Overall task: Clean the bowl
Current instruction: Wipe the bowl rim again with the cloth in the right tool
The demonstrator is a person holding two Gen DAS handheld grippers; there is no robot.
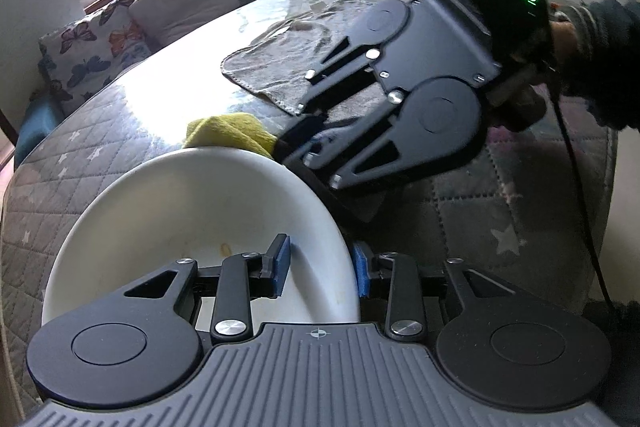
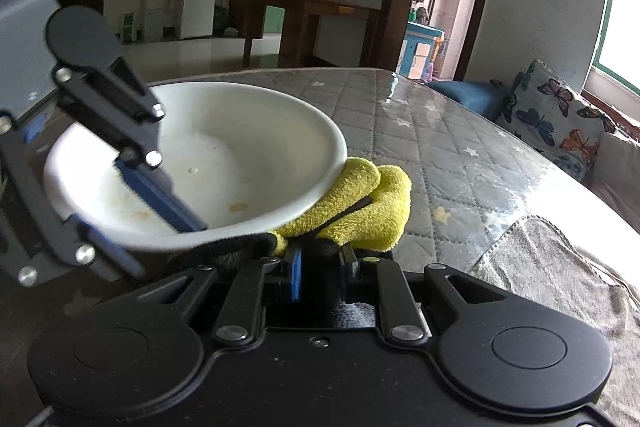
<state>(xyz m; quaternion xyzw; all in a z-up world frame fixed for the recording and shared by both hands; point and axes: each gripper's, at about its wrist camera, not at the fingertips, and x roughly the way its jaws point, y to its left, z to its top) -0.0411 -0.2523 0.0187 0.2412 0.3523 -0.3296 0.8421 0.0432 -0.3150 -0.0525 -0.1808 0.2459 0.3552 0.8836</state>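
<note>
My left gripper (image 1: 322, 269) clamps the rim of the white bowl (image 1: 192, 211), one blue pad (image 1: 282, 265) inside the wall and the other outside, so the bowl hangs tilted above the quilted, star-patterned table (image 1: 472, 211). My right gripper (image 2: 320, 269) is closed on a yellow cloth (image 2: 360, 207), which bunches up just past its fingertips and presses against the outer wall of the bowl near the rim (from the left wrist view only a yellow corner shows behind the far rim). The inside of the bowl carries a few brownish smears and a small orange spot (image 2: 239, 207) low on the wall. A grey towel (image 1: 296, 51) lies spread flat on the table beyond the bowl, well apart from it. Butterfly-print cushions (image 2: 560, 115) line the bench along the table's far edge. My hand in a dark sleeve (image 1: 600, 59) grips the right tool's handle.
</note>
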